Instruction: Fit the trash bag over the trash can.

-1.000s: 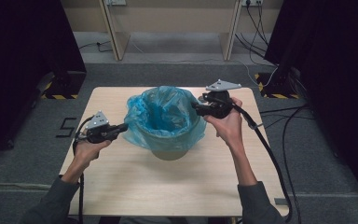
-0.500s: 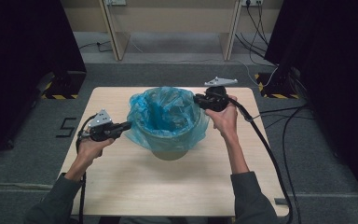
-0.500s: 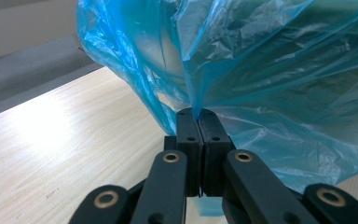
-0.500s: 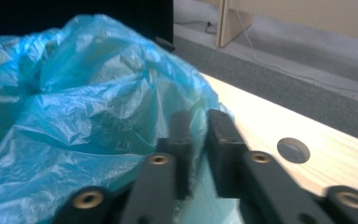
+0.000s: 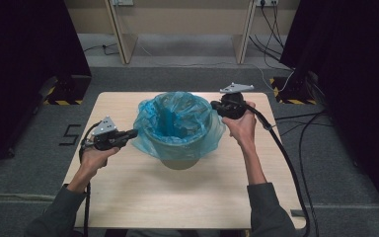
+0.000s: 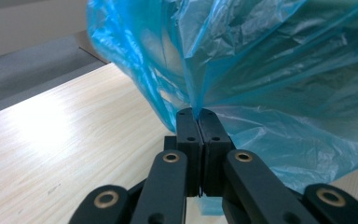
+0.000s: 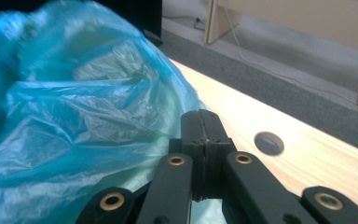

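Bag liner gripped on both sides of the bin.

The left gripper [image 5: 128, 134] holds its fingers [image 6: 189, 128] pinched on the overhanging skirt of the blue plastic bag [image 5: 177, 121], at the side of the bin nearest that hand. The right gripper [image 5: 216, 105] has just been closing; its fingers [image 7: 193, 128] now meet at the bag's edge on the opposite rim, and film appears caught between them, though the pinch is partly hidden. The bin [image 5: 180, 160] stands mid-tabletop [image 5: 128, 197], lined by the bag, whose mouth is folded out over the rim. No contents are visible inside the liner. Judged step: securing both edges. The next move likely calls for an even, simultaneous pull without tearing the thin film.
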`<state>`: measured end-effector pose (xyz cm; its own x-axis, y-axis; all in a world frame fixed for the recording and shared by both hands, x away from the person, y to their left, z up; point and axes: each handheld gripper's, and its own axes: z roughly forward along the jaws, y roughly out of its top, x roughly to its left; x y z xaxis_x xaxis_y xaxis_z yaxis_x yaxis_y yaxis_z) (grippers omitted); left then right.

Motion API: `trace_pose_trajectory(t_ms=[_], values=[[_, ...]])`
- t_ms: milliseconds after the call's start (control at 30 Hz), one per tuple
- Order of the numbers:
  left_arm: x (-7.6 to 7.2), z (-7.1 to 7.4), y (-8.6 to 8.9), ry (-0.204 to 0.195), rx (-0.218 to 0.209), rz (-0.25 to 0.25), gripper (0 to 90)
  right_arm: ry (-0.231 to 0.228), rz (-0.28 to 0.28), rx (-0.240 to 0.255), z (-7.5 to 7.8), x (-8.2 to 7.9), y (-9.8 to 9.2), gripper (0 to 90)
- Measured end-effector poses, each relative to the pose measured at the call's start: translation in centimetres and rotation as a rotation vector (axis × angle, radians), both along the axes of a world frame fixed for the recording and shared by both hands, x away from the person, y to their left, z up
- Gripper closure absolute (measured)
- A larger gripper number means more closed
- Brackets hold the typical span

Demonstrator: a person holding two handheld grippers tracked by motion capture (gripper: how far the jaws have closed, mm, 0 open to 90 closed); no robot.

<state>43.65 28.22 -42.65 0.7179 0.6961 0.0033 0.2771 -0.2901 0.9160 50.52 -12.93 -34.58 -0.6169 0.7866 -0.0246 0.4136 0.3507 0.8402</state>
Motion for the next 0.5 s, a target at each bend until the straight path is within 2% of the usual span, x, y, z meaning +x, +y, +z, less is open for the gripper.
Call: trace_pose_trajectory(t_ms=[33,100,200,300,333,367,400,433,467,500], values=[[-0.1,-0.4,0.1,0.010,0.006,-0.003,88.8,0.025,-0.008,-0.016,-0.9,0.3,-0.4,90.0],[-0.2,-0.6,0.1,0.013,0.012,-0.005,88.8,0.046,-0.013,-0.021,-1.9,0.6,-0.7,90.0],[-0.4,-1.6,0.0,0.030,0.051,-0.008,89.1,0.061,-0.007,-0.019,-2.5,0.7,-0.9,90.0],[-0.6,-2.4,-0.1,0.046,0.056,-0.015,89.0,0.077,-0.001,-0.039,-3.1,0.7,-0.9,90.0],[-0.8,-2.3,-0.1,0.038,0.050,-0.013,87.6,0.069,-0.001,-0.054,-2.9,0.6,-1.0,86.8],[-0.9,-2.2,0.0,0.029,0.046,-0.008,85.1,0.055,-0.032,-0.058,-2.6,0.4,-1.1,74.6],[-1.1,-1.9,0.1,0.020,0.039,-0.002,81.0,0.036,-0.079,-0.063,-2.2,0.1,-1.2,68.6],[-1.3,-1.6,0.1,0.015,0.036,-0.003,76.6,0.013,-0.101,-0.064,-1.7,-0.1,-1.4,63.9],[-1.3,-1.6,0.1,0.015,0.036,-0.003,72.9,0.013,-0.101,-0.064,-1.7,-0.1,-1.4,63.9],[-1.5,-1.4,0.2,0.011,0.034,-0.006,72.9,0.002,-0.111,-0.039,-1.1,-0.4,-1.5,59.4]])
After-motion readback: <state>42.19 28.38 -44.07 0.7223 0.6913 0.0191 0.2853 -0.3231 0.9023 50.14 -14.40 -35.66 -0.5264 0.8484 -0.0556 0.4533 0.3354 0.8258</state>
